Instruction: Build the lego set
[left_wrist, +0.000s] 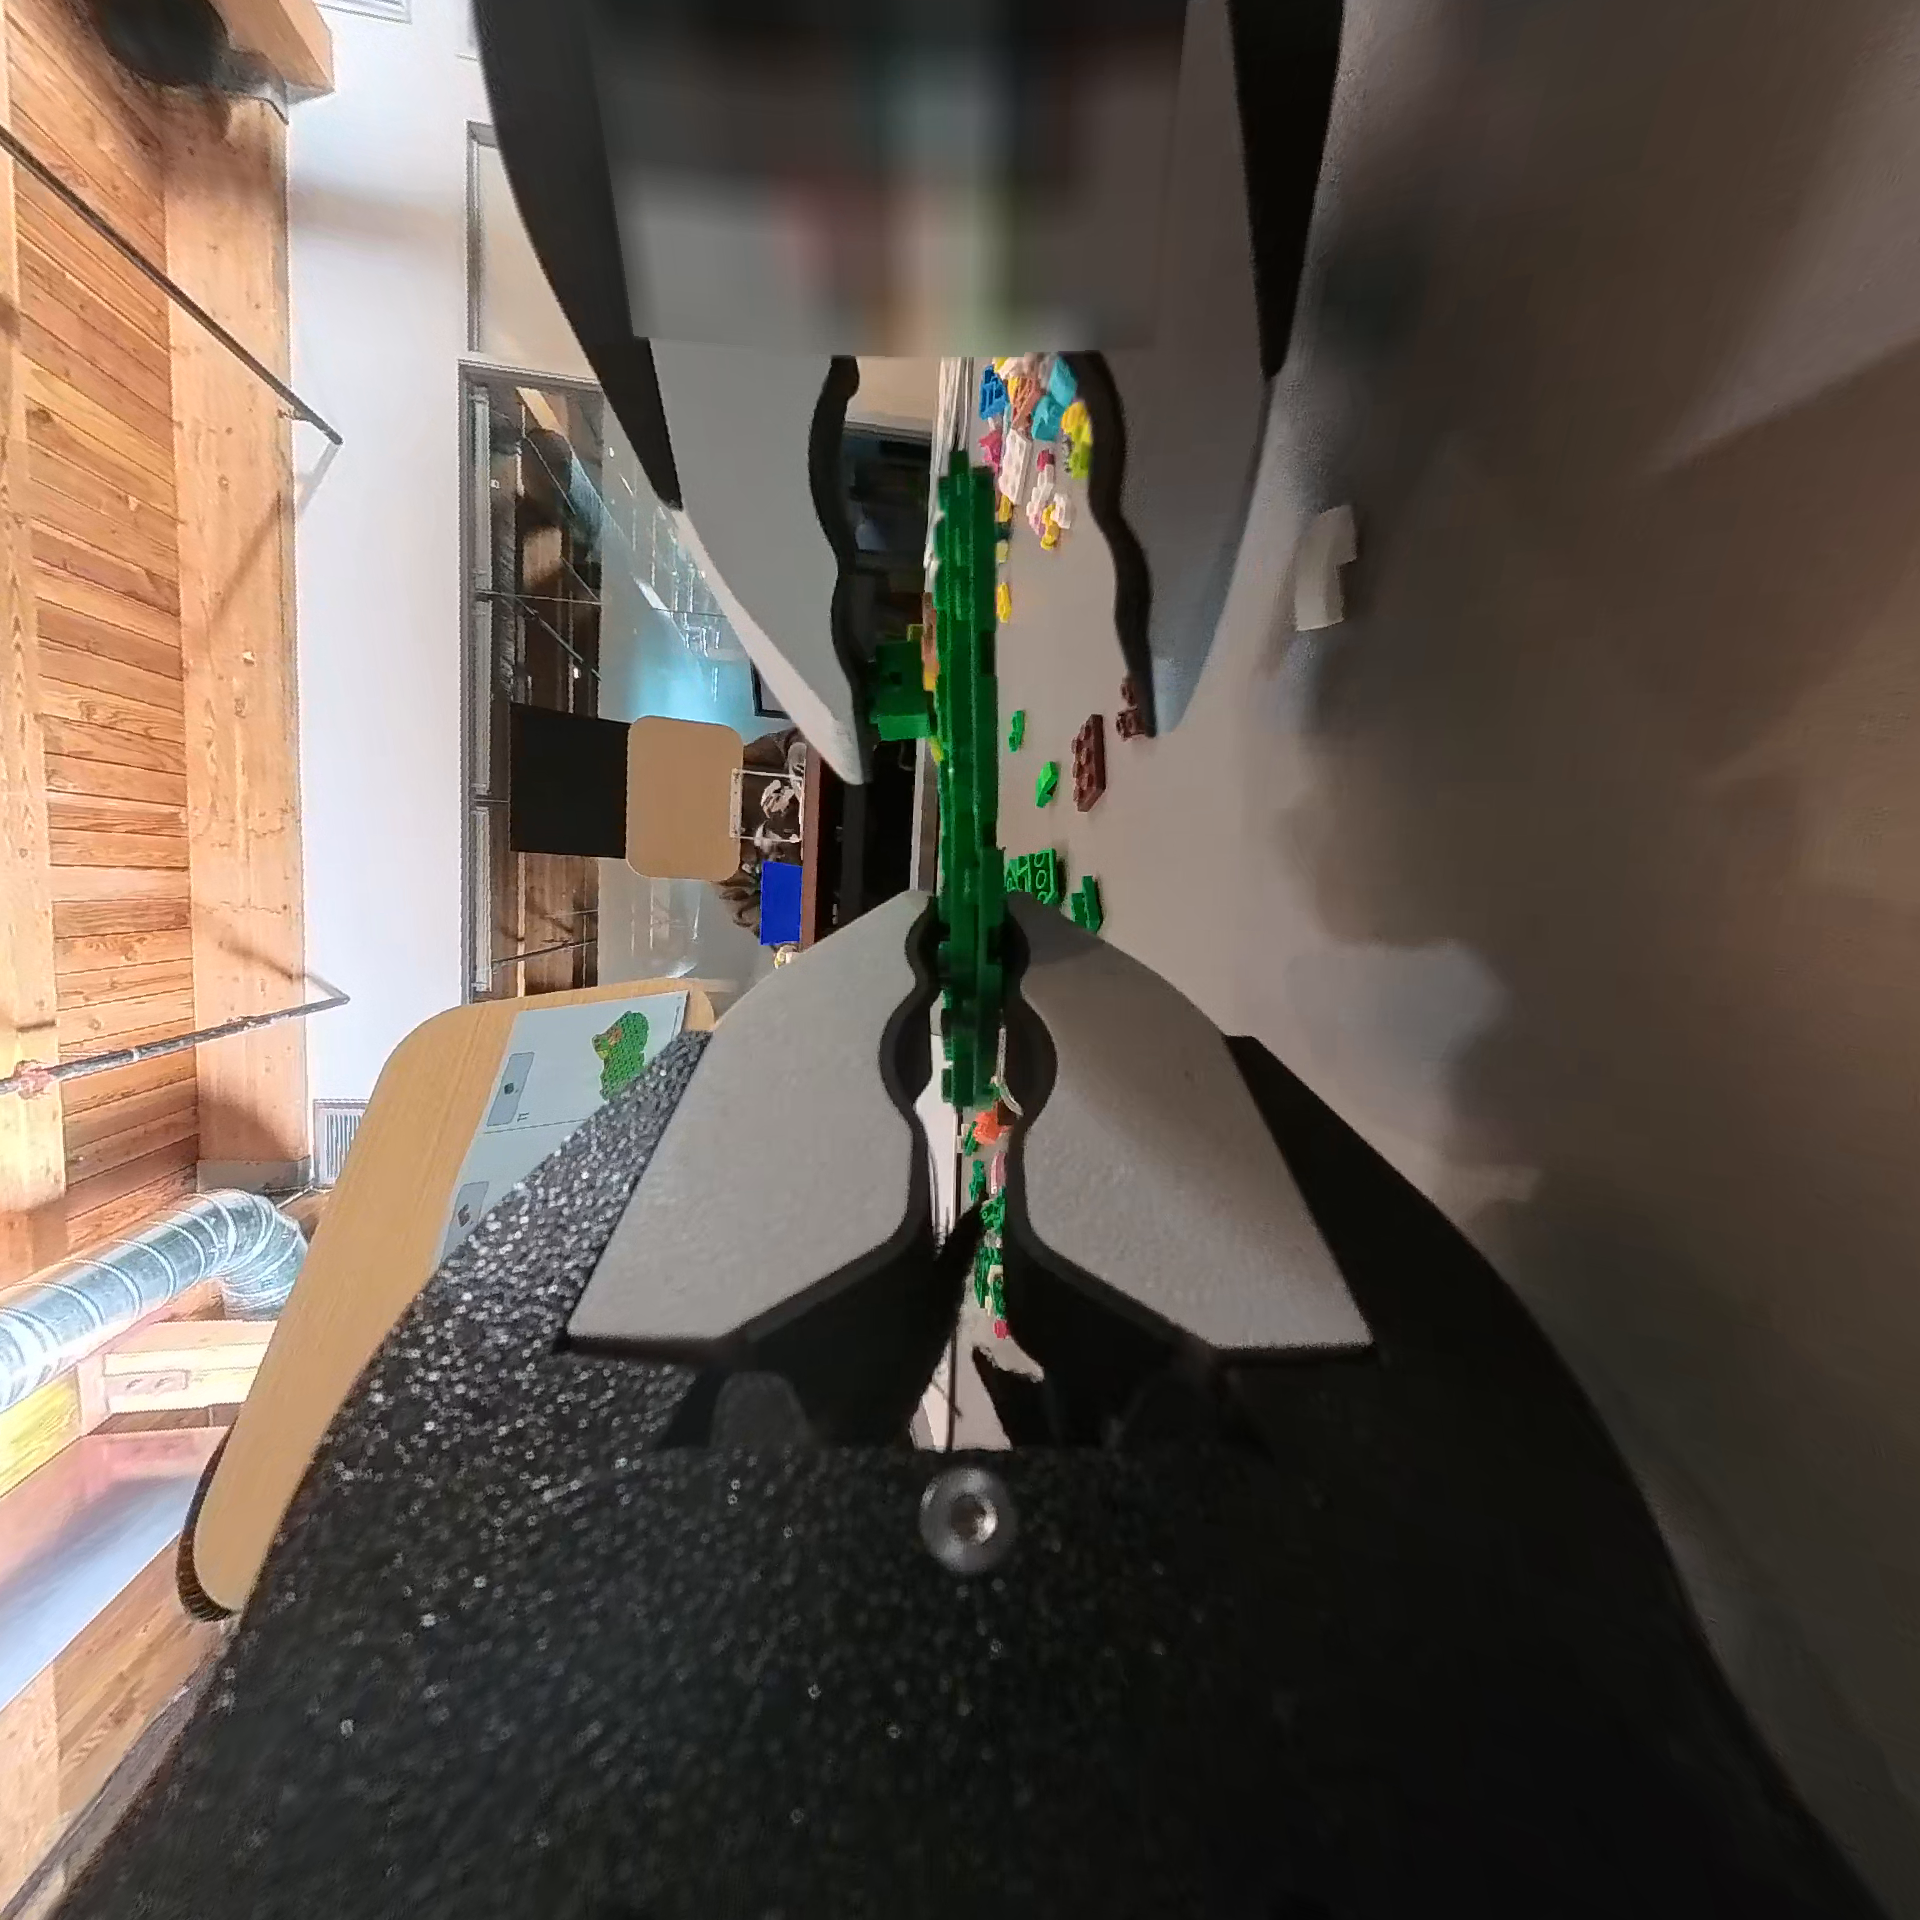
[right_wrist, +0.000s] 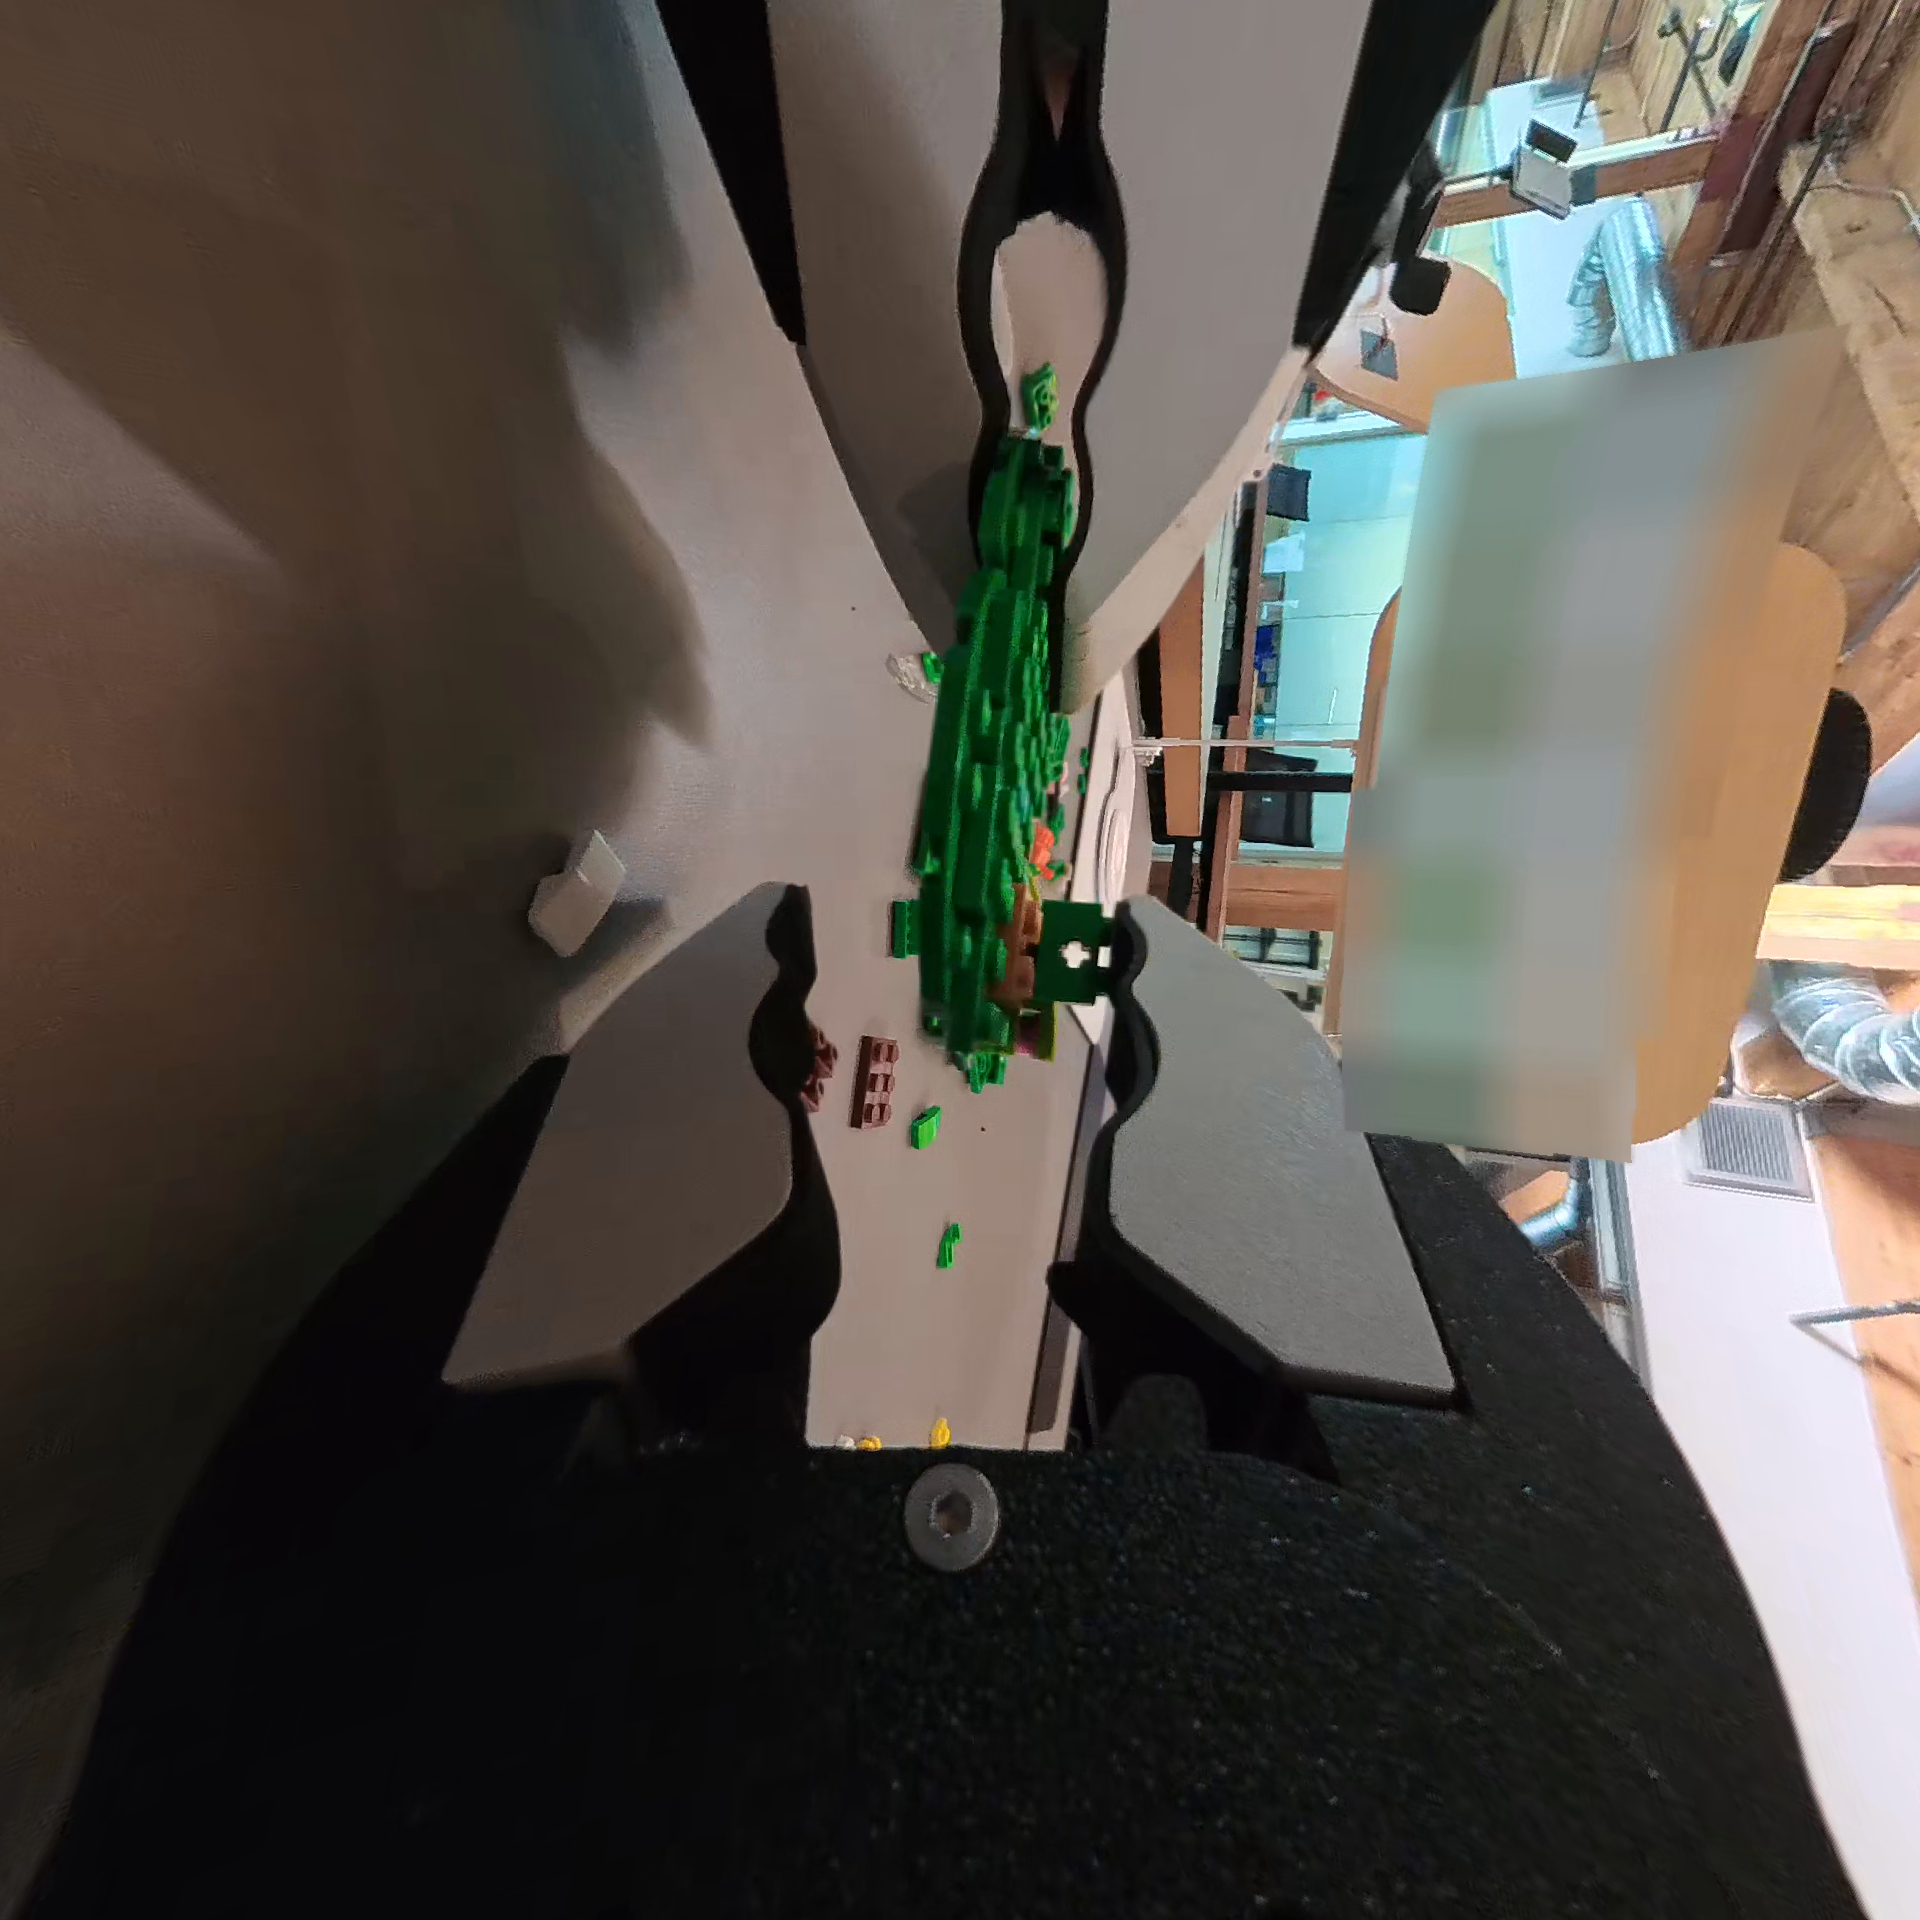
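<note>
Grey table (left_wrist: 1247, 831): left gripper (left_wrist: 966, 935) clamps green plate assembly (left_wrist: 966, 675); right gripper (right_wrist: 961, 935), at 12 o'clock, wide apart, holds nothing.

The plate (left_wrist: 966, 727) sits between the left gripper's (left_wrist: 966, 935) fingers. Loose bricks (left_wrist: 1039, 447) lie on the table (left_wrist: 1455, 727) beside it.

Glossy green plastic plate (left_wrist: 964, 727) with studs; matt grey tabletop (left_wrist: 1226, 852); the gripper body (left_wrist: 727, 1662) is rough, speckled black; knotty wood planks (left_wrist: 104, 623) at left
</note>
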